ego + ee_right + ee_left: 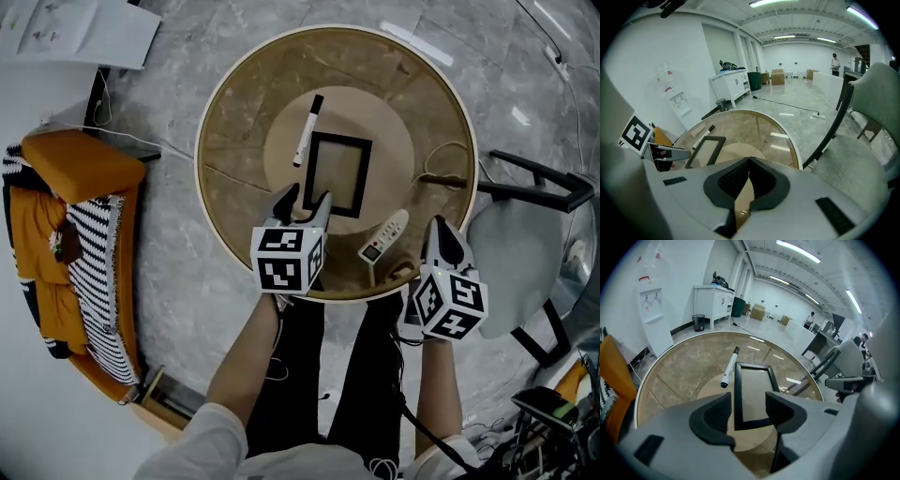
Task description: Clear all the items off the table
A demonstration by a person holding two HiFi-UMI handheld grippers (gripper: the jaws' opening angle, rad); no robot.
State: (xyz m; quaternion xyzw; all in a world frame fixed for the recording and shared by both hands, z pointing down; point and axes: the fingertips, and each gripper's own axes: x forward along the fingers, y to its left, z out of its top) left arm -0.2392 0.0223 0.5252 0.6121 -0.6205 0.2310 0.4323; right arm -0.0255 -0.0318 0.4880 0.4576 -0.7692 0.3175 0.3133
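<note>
While right gripper jaws sit closed, left gripper jaws gape above the frame.

Frame at centre of round tabletop. Marker just beside frame's far-left corner. Remote right of frame, near front rim. Chair right of tabletop. Cushion well left.

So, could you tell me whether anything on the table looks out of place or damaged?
Nothing stands out. The marker, the black frame and the remote all lie flat on the round table; nothing looks spilled or broken.
</note>
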